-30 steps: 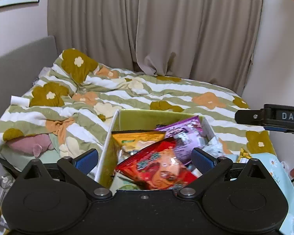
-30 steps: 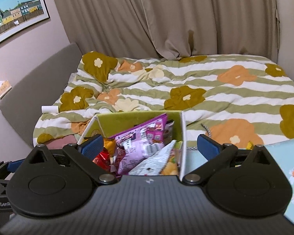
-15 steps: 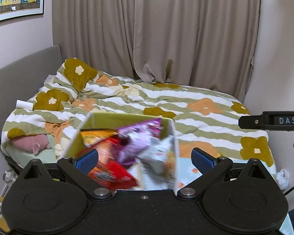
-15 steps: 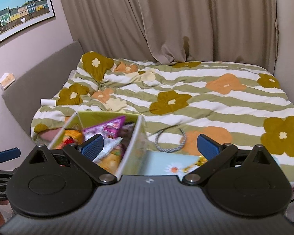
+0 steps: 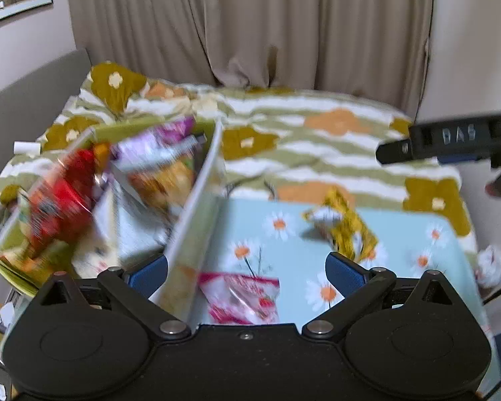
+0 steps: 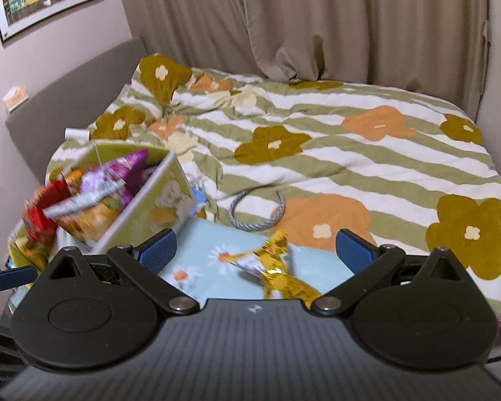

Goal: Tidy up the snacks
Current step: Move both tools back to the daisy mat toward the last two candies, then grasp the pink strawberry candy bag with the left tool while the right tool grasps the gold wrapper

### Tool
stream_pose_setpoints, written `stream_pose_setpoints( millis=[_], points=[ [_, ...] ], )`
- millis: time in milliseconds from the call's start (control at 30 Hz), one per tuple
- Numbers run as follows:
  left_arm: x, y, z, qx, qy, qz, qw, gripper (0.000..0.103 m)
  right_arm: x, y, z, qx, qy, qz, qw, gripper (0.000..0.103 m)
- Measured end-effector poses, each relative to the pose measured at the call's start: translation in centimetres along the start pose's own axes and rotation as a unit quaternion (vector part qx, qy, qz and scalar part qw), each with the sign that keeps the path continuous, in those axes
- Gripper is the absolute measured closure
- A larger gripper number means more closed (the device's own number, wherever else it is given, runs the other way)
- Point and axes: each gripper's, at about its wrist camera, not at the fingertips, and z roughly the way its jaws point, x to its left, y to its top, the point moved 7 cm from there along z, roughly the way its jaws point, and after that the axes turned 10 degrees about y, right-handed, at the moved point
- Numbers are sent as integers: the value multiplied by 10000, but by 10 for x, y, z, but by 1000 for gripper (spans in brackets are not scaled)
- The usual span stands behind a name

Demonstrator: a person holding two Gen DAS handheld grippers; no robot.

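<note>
Left wrist view. Left gripper (image 5: 246,269): blue-padded fingers (image 5: 342,272) spread wide, nothing between them. Left pad sits close against the white side wall of the green fabric storage box (image 5: 197,200); contact cannot be confirmed through blur. Box is at frame left on the bed and stuffed with snack bags: a red crinkly packet (image 5: 60,200), a purple packet (image 5: 157,143), an orange-yellow chip bag (image 5: 165,183). All are motion-blurred. To the right of the box lies a light-blue daisy-print cloth (image 5: 400,234). On it: a pink-and-white snack packet (image 5: 240,295) just ahead of the gripper body, and a crumpled gold foil wrapper (image 5: 347,227) farther out, toward the right pad. The right gripper's black body shows at the right edge.

Right wrist view. Right gripper (image 6: 255,249): jaws wide apart, empty. The gold foil wrapper (image 6: 277,274) lies on the daisy cloth (image 6: 200,250) between and just under the two pads, touching neither. Storage box (image 6: 157,200) at left, beyond the left pad, with its packets standing up. A grey braided loop (image 6: 257,210) lies on the green-striped floral duvet (image 6: 350,167), beyond the cloth.
</note>
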Motion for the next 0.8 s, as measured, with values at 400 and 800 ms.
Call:
stream_pose_setpoints(
  millis=[400,800],
  points=[
    [-39,-46,92,635,702,673,9932,10,-42,-39,84,655,318,-275,9970,0],
    [-36,-66,118,1145,553,460,9908,35,-46,-63,128,1223,476,-552,9898,0]
  ],
)
